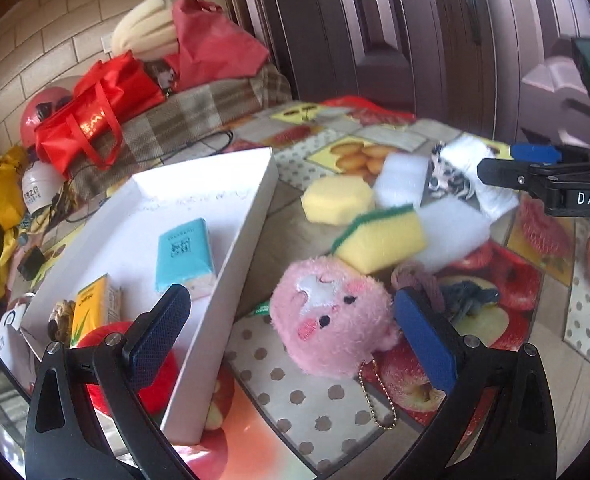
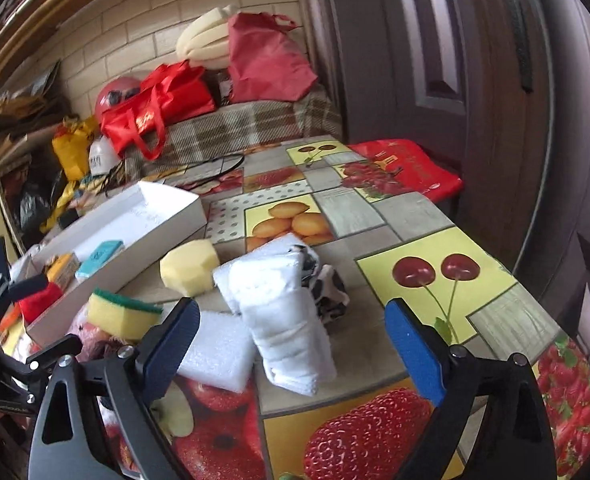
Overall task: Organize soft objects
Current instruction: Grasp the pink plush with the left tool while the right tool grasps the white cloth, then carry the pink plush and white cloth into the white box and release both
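Note:
My left gripper [image 1: 291, 320] is open over the table, its jaws on either side of a pink plush toy [image 1: 331, 316] with a bead chain. Behind it lie a yellow-green scrub sponge [image 1: 383, 236], a yellow foam block [image 1: 337, 198], white foam pads [image 1: 453, 228] and a folded white towel [image 2: 287, 312] on a black-and-white cloth [image 2: 331, 292]. My right gripper [image 2: 291, 344] is open just above the towel and a white foam pad [image 2: 219, 352]. A white box [image 1: 231, 248] at the left holds a teal tissue pack [image 1: 185, 254], a yellow pack and a red soft object [image 1: 135, 368].
The table carries a fruit-print oilcloth [image 2: 435, 272]. A knotted rope toy [image 1: 447, 292] lies right of the plush. Red bags [image 1: 91, 120], a plaid-covered surface and clutter stand behind the table. A dark door [image 2: 415, 60] is at the far right.

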